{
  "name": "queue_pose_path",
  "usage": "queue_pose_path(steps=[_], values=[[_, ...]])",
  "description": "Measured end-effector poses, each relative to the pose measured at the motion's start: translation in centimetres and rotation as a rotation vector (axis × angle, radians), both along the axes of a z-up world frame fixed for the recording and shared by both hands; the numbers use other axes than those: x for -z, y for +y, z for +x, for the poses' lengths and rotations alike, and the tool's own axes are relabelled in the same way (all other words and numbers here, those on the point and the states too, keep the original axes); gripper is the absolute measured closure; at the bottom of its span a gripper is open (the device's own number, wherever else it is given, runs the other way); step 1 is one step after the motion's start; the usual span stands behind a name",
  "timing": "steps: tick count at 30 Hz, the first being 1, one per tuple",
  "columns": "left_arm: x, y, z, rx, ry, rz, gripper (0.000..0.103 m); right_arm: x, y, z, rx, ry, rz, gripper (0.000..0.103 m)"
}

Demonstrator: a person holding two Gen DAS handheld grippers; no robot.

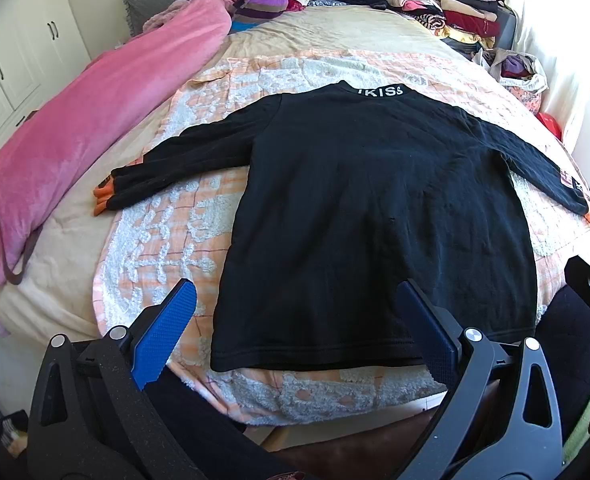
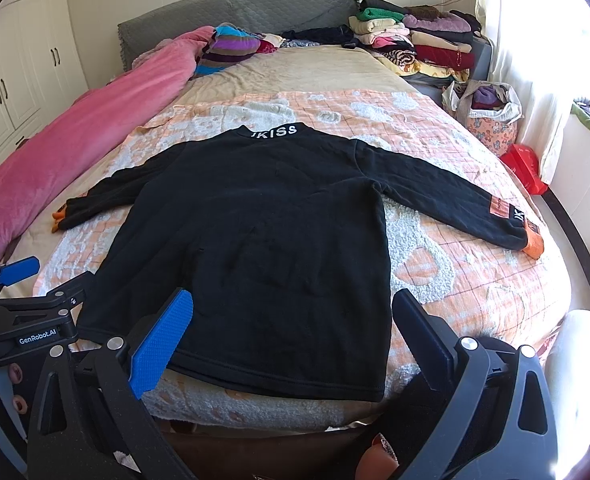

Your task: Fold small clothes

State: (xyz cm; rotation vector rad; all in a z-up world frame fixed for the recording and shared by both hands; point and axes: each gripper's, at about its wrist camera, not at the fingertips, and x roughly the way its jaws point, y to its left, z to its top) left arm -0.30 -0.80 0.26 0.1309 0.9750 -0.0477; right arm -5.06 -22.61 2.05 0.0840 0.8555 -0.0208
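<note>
A black long-sleeved top [image 1: 355, 200] with white lettering on the collar and orange cuffs lies flat, back up, on an orange and white quilt [image 1: 167, 240], sleeves spread to both sides. It also shows in the right wrist view [image 2: 263, 232]. My left gripper [image 1: 295, 316] is open and empty, held above the hem at the near edge. My right gripper [image 2: 291, 320] is open and empty, also above the hem. The left gripper [image 2: 19, 280] shows at the left of the right wrist view.
A pink blanket [image 1: 75, 132] lies along the bed's left side. Stacks of folded clothes [image 1: 447, 4] sit at the far right by the grey headboard [image 2: 235, 8]. A bag of clothes [image 2: 491, 116] and a red bag [image 2: 523, 168] stand to the right. White wardrobes [image 1: 11, 52] stand at left.
</note>
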Motion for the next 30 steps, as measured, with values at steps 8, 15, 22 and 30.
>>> queue_pose_path(steps=[8,15,22,30], values=[[-0.01,0.01,0.01,0.0,-0.002,0.0,0.009,-0.01,0.03,0.07,-0.001,0.002,-0.001,0.004],[-0.18,-0.04,0.02,-0.005,-0.006,0.005,0.009,-0.03,0.03,0.07,-0.001,0.001,-0.002,0.004],[-0.24,0.0,0.05,-0.003,-0.006,0.006,0.009,-0.1,-0.18,0.08,0.003,-0.002,-0.001,0.004],[-0.4,-0.1,0.27,-0.005,-0.01,0.005,0.009,-0.29,-0.38,0.2,0.009,-0.01,-0.002,0.004]])
